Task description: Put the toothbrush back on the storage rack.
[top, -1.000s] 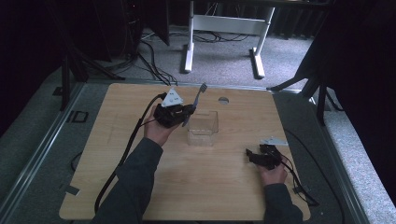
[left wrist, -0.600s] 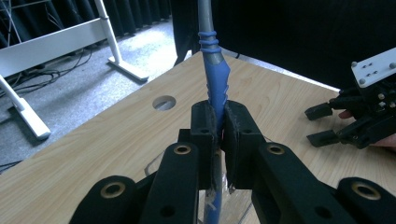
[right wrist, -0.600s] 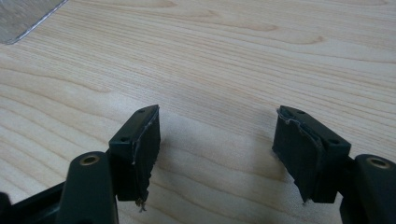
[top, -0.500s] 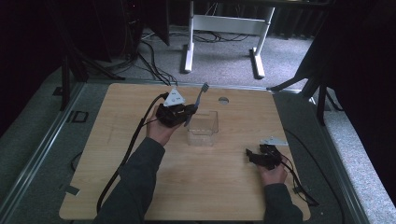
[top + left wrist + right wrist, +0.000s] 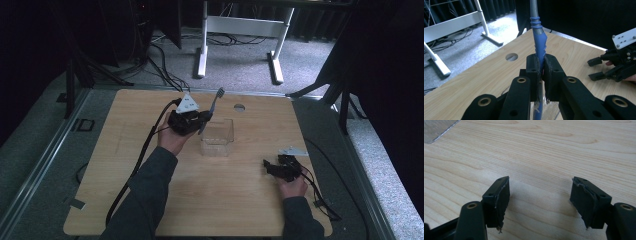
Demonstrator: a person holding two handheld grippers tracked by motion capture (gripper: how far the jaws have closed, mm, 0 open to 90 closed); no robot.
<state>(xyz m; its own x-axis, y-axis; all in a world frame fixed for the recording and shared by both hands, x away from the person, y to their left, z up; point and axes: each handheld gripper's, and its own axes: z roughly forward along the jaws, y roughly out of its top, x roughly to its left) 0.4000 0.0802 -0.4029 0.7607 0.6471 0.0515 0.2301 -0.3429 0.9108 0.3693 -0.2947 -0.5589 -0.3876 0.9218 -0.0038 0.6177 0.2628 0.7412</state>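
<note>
A blue and grey toothbrush (image 5: 212,109) stands nearly upright in my left gripper (image 5: 202,117), which is shut on its handle. In the left gripper view the toothbrush (image 5: 538,42) rises from between the two pads of the left gripper (image 5: 541,75). It is held just left of a clear plastic box (image 5: 218,137) at mid-table, its lower end near the box's left rim. My right gripper (image 5: 270,167) rests low at the right of the table, open. Bare wood lies between the jaws of the right gripper (image 5: 539,195); it also appears as the right gripper (image 5: 596,68) in the left gripper view.
The wooden table (image 5: 125,160) has a round hole (image 5: 239,107) near its far edge. A white desk frame (image 5: 240,30) stands on the grey floor behind. Cables trail from both grippers. A corner of the clear box (image 5: 437,128) sits at the top left of the right gripper view.
</note>
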